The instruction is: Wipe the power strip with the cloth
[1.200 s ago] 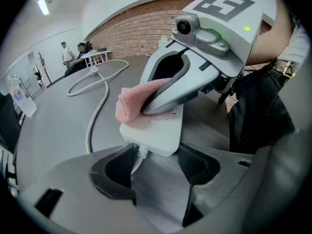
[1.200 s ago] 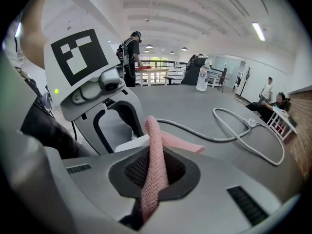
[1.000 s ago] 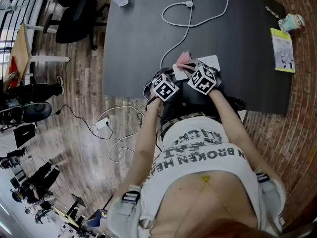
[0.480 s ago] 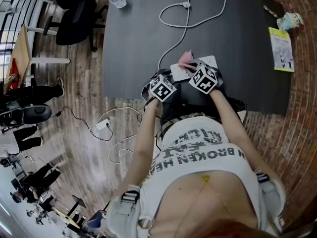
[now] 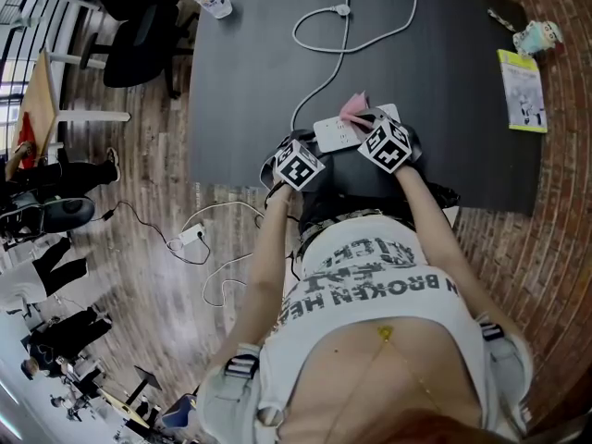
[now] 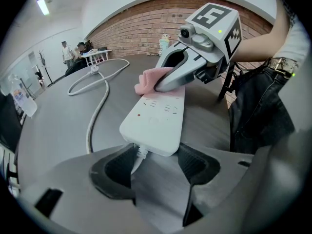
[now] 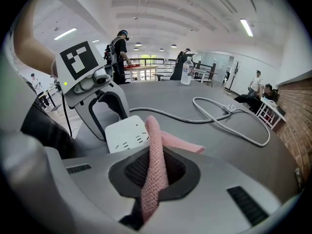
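right gripper view: right tongs (image 7: 154,172) clamp the pink cloth (image 7: 156,130) against the power strip (image 7: 127,136); left tongs (image 6: 156,164) stand apart at its cord end.

Bright, even indoor light across all three views. I see ceiling strip lights (image 7: 246,27) overhead in the right gripper view and another strip light (image 6: 43,6) top left in the left gripper view. Shadows on the dark tabletop (image 5: 250,72) are soft, with a mild sheen. Both gripper views have heavy fisheye bending and black corners. The near cloth (image 7: 155,165) is slightly soft. The head view is sharp with curved edges.
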